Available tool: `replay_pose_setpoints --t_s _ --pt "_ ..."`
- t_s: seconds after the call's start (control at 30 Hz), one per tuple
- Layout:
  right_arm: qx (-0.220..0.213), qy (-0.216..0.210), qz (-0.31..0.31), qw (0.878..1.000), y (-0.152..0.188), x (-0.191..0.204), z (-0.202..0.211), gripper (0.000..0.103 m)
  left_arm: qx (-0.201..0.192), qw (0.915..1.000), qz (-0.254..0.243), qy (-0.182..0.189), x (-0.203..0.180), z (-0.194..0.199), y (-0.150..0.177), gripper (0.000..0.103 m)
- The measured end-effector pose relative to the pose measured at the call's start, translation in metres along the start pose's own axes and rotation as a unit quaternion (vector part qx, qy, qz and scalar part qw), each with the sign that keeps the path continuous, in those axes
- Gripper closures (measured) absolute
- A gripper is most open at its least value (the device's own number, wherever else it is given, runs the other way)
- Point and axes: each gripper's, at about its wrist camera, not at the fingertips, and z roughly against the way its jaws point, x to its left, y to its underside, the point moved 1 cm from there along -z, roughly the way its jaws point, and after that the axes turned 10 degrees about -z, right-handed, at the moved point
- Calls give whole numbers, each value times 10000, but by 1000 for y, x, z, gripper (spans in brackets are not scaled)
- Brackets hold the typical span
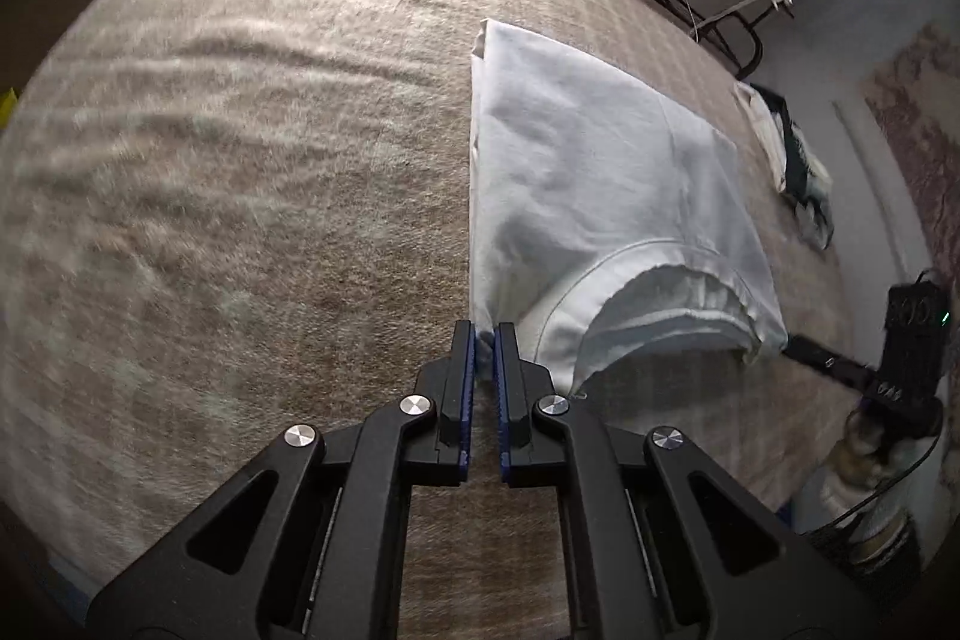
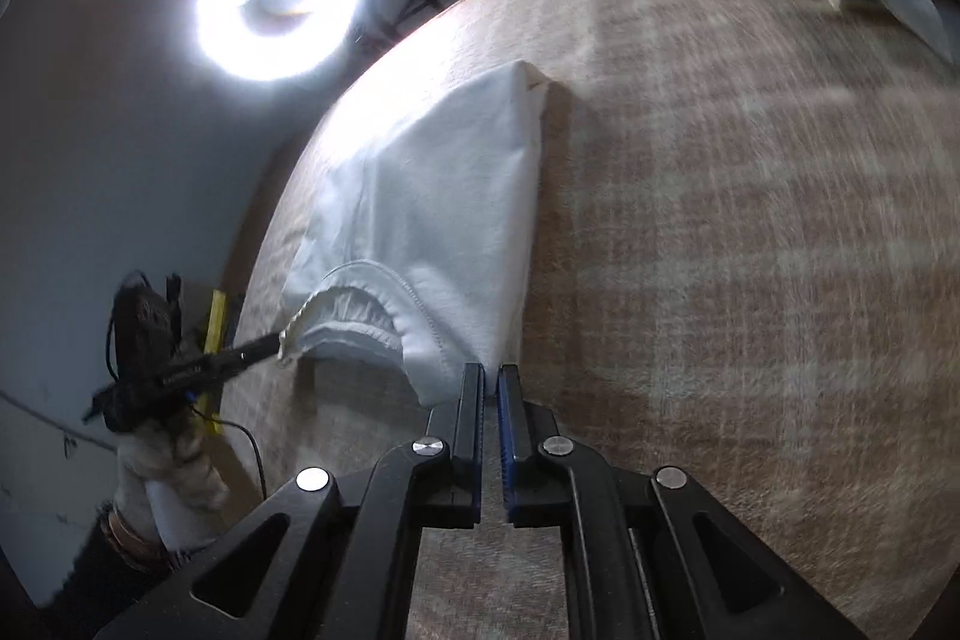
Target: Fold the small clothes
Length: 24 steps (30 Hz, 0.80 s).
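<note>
Now | left tongs [image 1: 485, 334]: grip shirt [image 1: 600, 172] | right tongs [image 2: 491, 377]: shirt corner

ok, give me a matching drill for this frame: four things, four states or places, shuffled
Things:
1. white cotton T-shirt
2. round white ring light
3. dark teal heap of clothes
4. left black tongs with blue pads

States or places:
A. shut on a corner of fabric
B. glowing, beyond the table's edge
C. partly folded, near edge raised off the beige woven table cover
D. lying at the far end of the cover

Pairs: 1-C, 2-B, 3-D, 4-A
</note>
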Motion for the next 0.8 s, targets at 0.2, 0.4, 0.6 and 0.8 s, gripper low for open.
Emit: replay_pose_setpoints --t_s 0.2,0.4,0.6,0.8 --pt "-253 -132 333 9990 -25 14 17 68 -349 9976 -367 -467 -19 26 -5 99" --pt "-471 -439 53 9979 -72 4 13 68 -619 9963 -538 -253 -54 21 -34 99" --pt "-306 -774 -503 9953 -118 -7 -24 68 -470 9939 -964 -240 -94 -20 -59 99" --pt "-51 -810 -691 9943 -140 -16 -59 71 -142 9968 -769 -155 -83 -45 -61 99"
